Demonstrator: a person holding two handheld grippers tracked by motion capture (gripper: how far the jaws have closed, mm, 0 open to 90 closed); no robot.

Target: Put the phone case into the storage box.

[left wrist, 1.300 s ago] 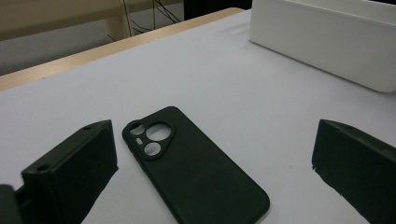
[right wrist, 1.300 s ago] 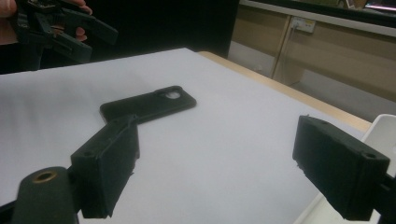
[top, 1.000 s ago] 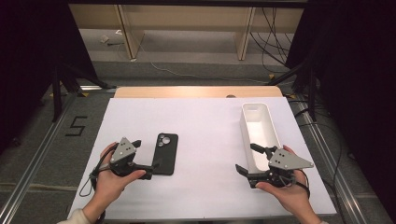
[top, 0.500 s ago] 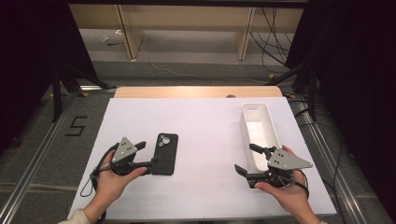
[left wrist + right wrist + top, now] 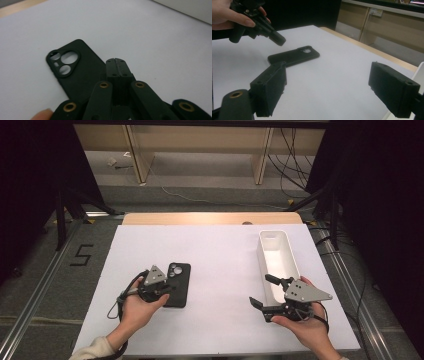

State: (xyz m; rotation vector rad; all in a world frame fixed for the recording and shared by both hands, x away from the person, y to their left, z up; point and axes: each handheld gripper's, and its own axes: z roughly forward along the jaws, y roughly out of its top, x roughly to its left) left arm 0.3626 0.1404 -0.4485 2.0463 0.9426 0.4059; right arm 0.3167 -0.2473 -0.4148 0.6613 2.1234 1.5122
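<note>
One black phone case [image 5: 178,283] lies flat on the white table [image 5: 220,255], camera cut-outs facing up, on the person's left side. Three round openings and one small slot show in its corner in the left gripper view [image 5: 63,62].

The left gripper [image 5: 167,292], held in the left hand [image 5: 135,307], hangs over the near end of the case. Its two jaws have just been closing and now meet tip to tip with nothing between them; the right gripper view shows the closed tips in the air above the case, not touching it.

The right gripper [image 5: 260,292], held in the right hand [image 5: 305,327], rests well apart from the case, just beside the near end of one long white tray [image 5: 290,255]. Its two jaws stand wide apart and hold nothing; between them shows bare table.

Counted: one case, one tray, two grippers, two hands.
</note>
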